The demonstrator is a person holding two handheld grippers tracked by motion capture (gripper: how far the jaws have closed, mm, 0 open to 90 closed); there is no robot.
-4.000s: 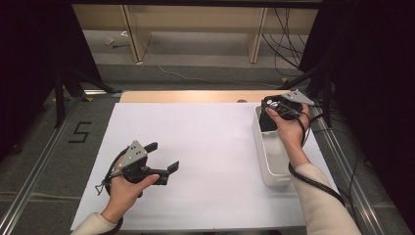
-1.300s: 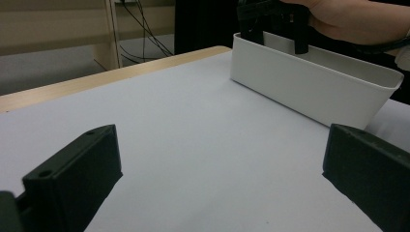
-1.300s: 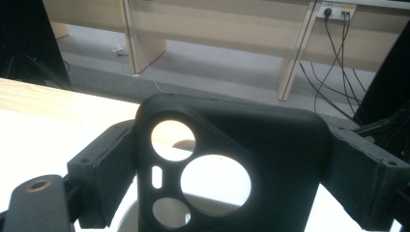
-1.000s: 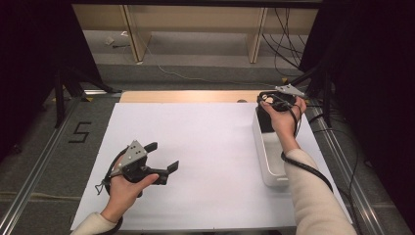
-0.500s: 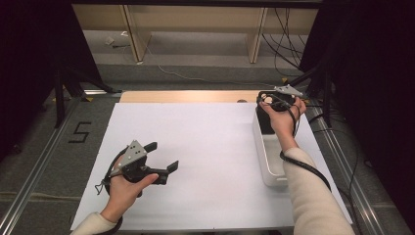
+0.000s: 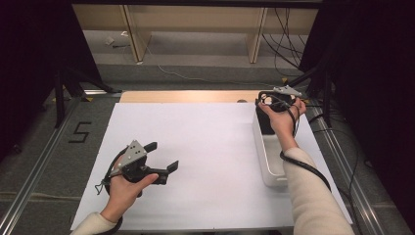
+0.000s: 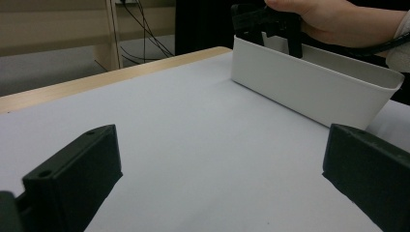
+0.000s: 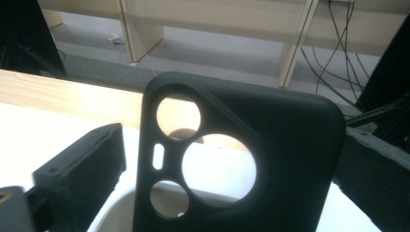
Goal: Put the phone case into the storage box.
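Note:
A black phone case [image 8: 290, 159] with round camera cut-outs stands upright between the jaws of my right gripper [image 8: 232, 145]. Those jaws have just been opening, and a thin gap shows beside the left jaw. In the high view my right gripper [image 6: 266, 115] points down into the far end of a long white bin [image 6: 271, 171]. My left gripper [image 6: 164, 155] rests low over the white sheet at the near left, open and empty. The left gripper view shows its jaws wide apart [image 7: 220, 179], with the bin [image 7: 314, 92] and the other hand beyond.
A white sheet [image 6: 205, 142] covers the table, and a wooden strip [image 6: 186, 96] runs along its far edge. Shelf legs and cables stand on the floor behind. Dark curtains flank both sides, and metal rails run along the table's sides.
Since the earliest frame my right hand has shifted slightly left over the bin's far end. Over the last second nothing has visibly moved. The left hand has stayed put.

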